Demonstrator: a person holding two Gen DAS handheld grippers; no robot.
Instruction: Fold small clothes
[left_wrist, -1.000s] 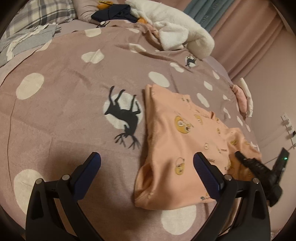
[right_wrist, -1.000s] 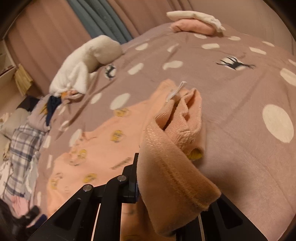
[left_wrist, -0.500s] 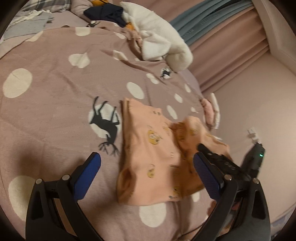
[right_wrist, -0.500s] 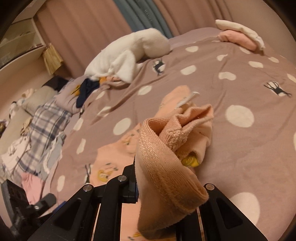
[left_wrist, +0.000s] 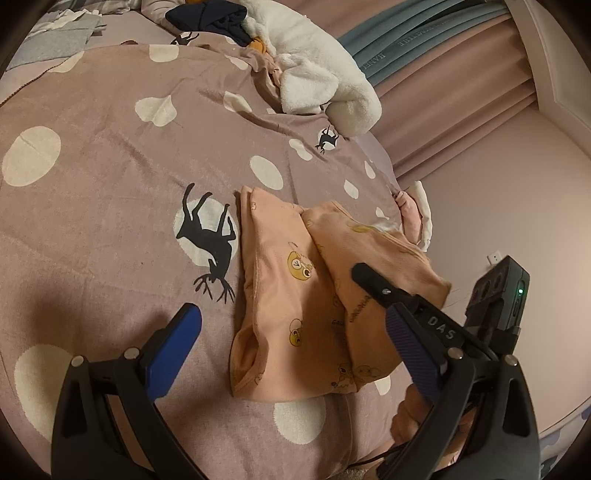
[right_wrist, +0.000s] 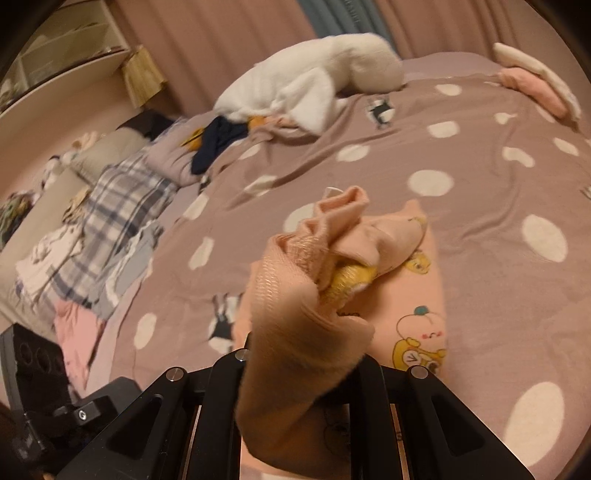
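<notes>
The right gripper (right_wrist: 295, 354), pinched tight on the peach baby pants' (left_wrist: 295, 295) waistband (right_wrist: 291, 295), has carried it over beside the deer print (left_wrist: 210, 240), halfway folding them, while the left gripper (left_wrist: 291, 332) waits wide open, empty.

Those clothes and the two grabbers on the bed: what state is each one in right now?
Peach garment: lying on the bed, half folded, one side lifted over.
Right gripper: shut on the garment's ribbed edge.
Left gripper: open, empty, above the garment.
White fleece: crumpled heap.
Pink and white clothes: folded, stacked.
</notes>
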